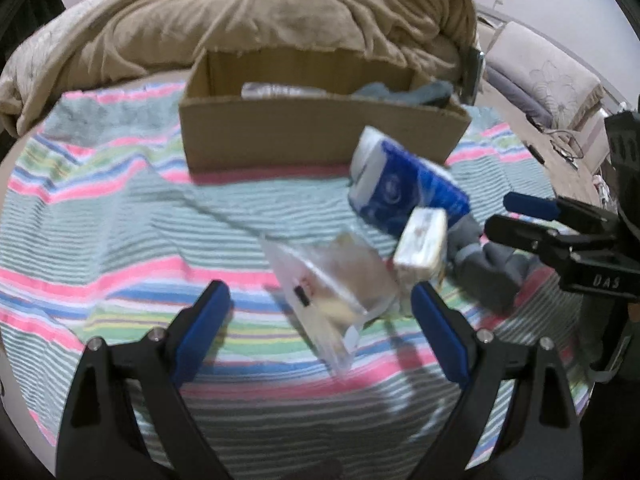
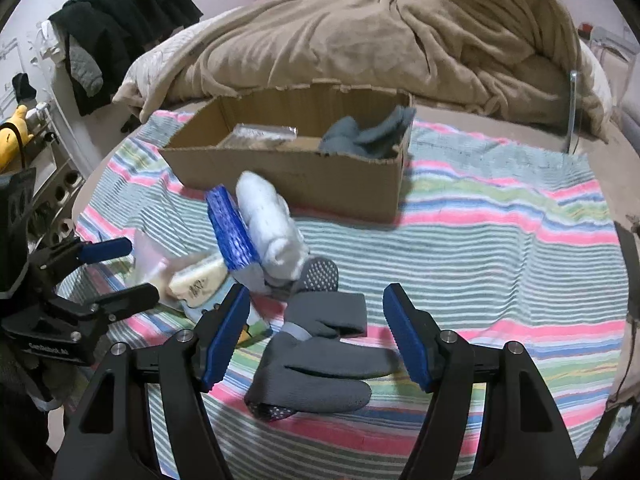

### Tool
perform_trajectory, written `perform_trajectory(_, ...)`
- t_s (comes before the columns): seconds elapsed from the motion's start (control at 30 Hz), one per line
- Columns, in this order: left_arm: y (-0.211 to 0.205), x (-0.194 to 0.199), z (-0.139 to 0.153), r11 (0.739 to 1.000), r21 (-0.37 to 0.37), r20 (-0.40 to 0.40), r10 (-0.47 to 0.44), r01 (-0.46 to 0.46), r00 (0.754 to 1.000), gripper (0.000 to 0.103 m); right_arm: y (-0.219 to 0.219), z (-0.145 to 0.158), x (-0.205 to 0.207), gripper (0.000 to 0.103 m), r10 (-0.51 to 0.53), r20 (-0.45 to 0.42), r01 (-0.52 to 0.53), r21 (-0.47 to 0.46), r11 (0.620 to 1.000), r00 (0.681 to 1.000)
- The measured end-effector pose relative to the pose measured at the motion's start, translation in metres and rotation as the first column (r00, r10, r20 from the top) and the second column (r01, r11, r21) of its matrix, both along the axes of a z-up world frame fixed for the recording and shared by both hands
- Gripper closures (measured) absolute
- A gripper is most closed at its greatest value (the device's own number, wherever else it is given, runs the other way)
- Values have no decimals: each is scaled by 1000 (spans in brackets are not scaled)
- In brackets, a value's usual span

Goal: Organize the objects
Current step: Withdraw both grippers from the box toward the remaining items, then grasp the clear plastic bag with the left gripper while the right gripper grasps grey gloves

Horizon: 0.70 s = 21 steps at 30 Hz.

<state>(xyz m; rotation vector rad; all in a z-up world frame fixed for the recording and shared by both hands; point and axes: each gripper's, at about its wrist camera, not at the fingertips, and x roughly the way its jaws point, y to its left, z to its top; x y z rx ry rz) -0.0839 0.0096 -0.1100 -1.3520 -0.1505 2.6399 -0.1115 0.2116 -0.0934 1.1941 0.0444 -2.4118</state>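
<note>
A cardboard box (image 1: 320, 132) stands at the back of a striped towel (image 1: 120, 220); it holds a clear packet (image 2: 260, 134) and a grey-blue sock (image 2: 368, 134). My left gripper (image 1: 320, 300) is open around a clear plastic bag (image 1: 332, 284). Beside the bag are a small white pack (image 1: 422, 246) and a blue and white tissue pack (image 1: 400, 184). My right gripper (image 2: 316, 316) is open just above a pair of grey socks (image 2: 316, 368). A white rolled sock (image 2: 272, 224) leans on the tissue pack (image 2: 230, 228).
A rumpled tan blanket (image 1: 280, 12) lies behind the box. Dark clothes (image 2: 120, 20) hang at the far left in the right wrist view. Each gripper shows in the other's view: the right gripper (image 1: 532, 220) and the left gripper (image 2: 120, 272).
</note>
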Motion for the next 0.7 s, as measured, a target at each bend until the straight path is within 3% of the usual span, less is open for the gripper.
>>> perform_trajectory(0.2, 1, -4, -4, 999, 41, -3, -8, 8, 1000, 11, -2, -16, -3, 31, 5, 38, -6, 26, 1000, 999)
perform_trajectory(0.3, 3, -3, -4, 999, 45, -10, -21, 21, 1000, 25, -3, -20, -3, 31, 9, 49, -10, 31, 999, 999)
perform_trajectory(0.37, 3, -3, -5, 998, 54, -11, -26, 27, 1000, 42, -5, -23, -4, 31, 18, 63, -20, 37, 999, 998)
perform_trajectory(0.5, 2, 0, -2, 997, 73, -29, -24, 26, 999, 51, -16, -30, 1, 31, 60, 76, -66, 80, 995, 995)
perform_trajectory(0.7, 0, 7, 5, 995, 97, -54, -19, 24, 998, 60, -17, -28, 5, 72, 88, 63, -92, 63, 994, 994)
